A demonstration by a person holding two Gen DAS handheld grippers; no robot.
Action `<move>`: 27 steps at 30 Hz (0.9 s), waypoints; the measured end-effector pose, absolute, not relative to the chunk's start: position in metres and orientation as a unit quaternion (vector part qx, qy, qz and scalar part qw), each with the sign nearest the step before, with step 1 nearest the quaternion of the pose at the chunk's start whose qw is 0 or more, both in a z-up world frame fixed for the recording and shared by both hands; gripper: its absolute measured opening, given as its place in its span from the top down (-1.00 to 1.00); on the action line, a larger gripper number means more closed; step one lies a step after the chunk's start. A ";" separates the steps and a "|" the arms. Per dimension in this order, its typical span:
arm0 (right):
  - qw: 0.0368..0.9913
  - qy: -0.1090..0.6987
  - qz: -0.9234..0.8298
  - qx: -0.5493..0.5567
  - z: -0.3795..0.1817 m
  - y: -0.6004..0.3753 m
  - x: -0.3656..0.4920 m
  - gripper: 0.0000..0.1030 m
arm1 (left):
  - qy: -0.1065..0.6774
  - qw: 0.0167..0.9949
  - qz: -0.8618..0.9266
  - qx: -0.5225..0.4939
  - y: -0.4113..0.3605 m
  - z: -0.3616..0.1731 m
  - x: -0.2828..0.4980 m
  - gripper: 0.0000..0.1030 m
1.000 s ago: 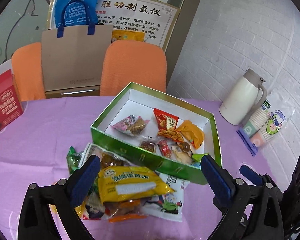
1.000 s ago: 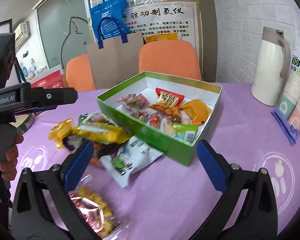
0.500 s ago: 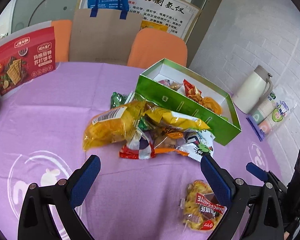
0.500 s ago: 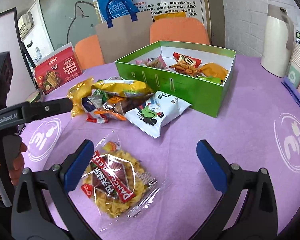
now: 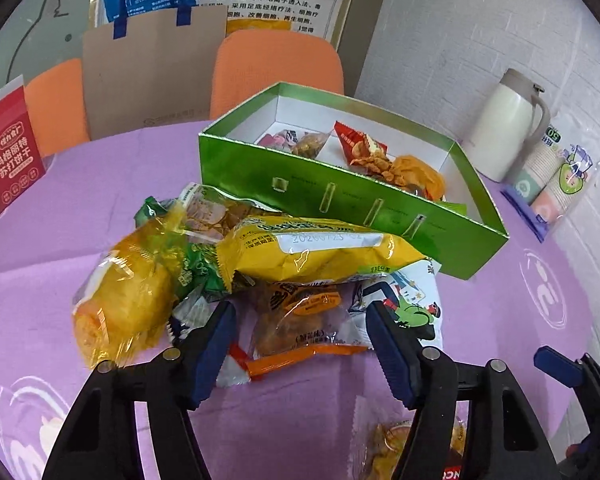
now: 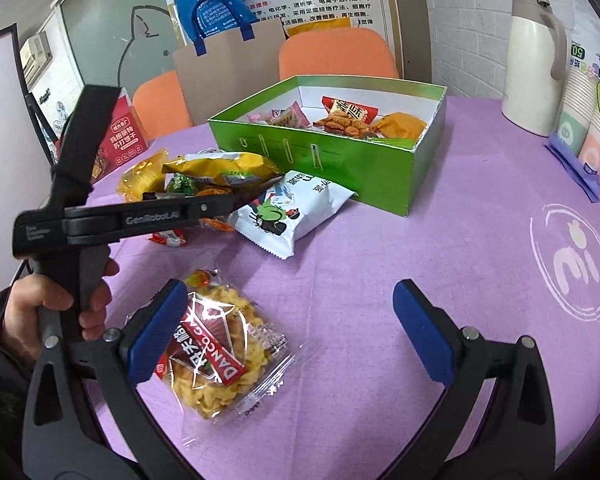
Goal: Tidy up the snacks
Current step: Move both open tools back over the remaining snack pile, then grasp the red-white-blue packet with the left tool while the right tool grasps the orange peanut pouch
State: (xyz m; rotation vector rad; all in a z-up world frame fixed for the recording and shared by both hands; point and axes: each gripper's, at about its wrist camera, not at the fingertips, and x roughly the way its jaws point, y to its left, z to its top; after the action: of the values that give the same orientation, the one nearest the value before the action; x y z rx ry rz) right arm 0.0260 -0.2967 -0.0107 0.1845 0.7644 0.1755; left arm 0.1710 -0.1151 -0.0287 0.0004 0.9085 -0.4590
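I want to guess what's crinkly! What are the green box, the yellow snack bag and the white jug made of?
Green box: looks like cardboard, shiny green outside, plain white inside, with sharp folded edges.
Yellow snack bag: thin plastic film, glossy, wrinkled, with crimped ends, so probably crinkly.
White jug: smooth matte shell; plastic or coated metal, I can't tell which.

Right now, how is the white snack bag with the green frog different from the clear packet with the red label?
The white snack bag is opaque, hiding its contents; the clear packet shows yellow curly snacks inside. The white snack bag lies against the snack pile by the green box; the clear packet lies alone on the purple tablecloth, beside the right gripper. Both are sealed and outside the box.
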 end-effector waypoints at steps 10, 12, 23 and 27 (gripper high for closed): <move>0.909 0.388 0.119 0.092 -0.018 -0.273 0.037 -0.98 | 0.444 0.861 -0.239 -0.061 -0.076 -0.034 0.121 0.03; 0.909 0.387 0.128 0.087 -0.016 -0.265 0.037 -0.98 | 0.443 0.863 -0.232 -0.063 -0.067 -0.032 0.107 0.00; 0.895 0.405 0.176 0.067 -0.017 -0.213 0.053 -0.98 | 0.433 0.873 -0.169 -0.146 0.015 -0.038 0.104 -0.27; 0.889 0.415 0.182 0.058 -0.019 -0.195 0.061 -0.98 | 0.435 0.874 -0.169 -0.135 0.013 -0.041 0.119 -0.27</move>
State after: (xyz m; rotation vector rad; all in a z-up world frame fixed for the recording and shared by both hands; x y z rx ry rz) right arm 0.0607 -0.1946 -0.0186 0.1214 0.8631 0.3779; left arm 0.1193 0.0134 -0.0410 -0.2816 0.9092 -0.3528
